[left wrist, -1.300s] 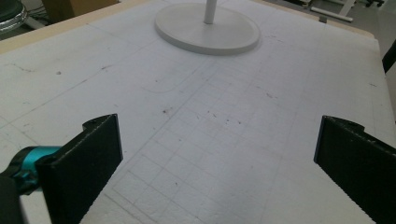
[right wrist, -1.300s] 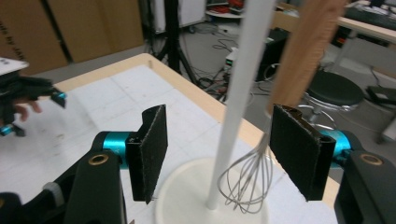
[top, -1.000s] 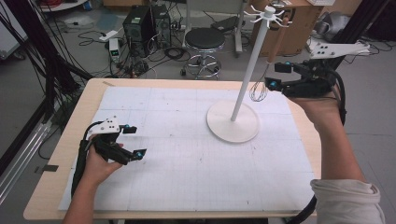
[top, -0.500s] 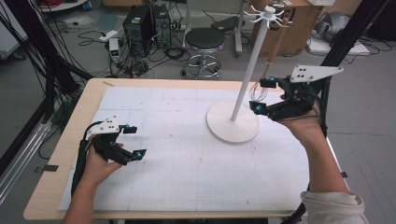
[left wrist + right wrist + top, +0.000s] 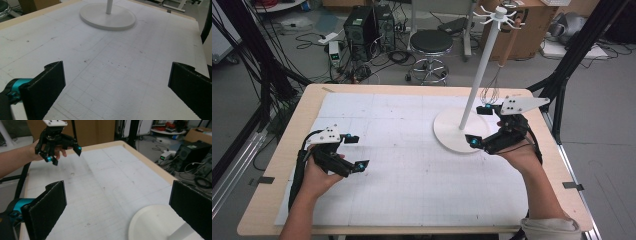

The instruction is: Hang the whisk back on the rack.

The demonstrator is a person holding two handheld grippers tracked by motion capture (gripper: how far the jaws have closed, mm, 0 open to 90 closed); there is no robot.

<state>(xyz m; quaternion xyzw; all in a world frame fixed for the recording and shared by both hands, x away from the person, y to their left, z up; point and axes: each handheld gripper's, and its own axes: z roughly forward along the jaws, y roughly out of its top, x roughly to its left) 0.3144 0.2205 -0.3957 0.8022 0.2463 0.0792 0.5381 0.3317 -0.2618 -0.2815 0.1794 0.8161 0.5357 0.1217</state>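
Observation:
A white stand rises from a round base at the table's right, with hooks at its top. A whisk with a brown handle hangs from one hook. My right gripper is open just right of the base, jaws on either side of its edge, holding nothing. In the right gripper view the base lies between the wide-apart jaws, with the left gripper far off. My left gripper stands open and empty over the white mat at the left. The left gripper view shows the base far ahead.
The wooden table's edge frames the gridded mat. Beyond the table stand a stool, a computer tower with cables, and a cardboard box. Black frame posts rise at the right.
My right gripper has come down and leftward from beside the hanging whisk to the stand's base. The left gripper has stayed where it was.

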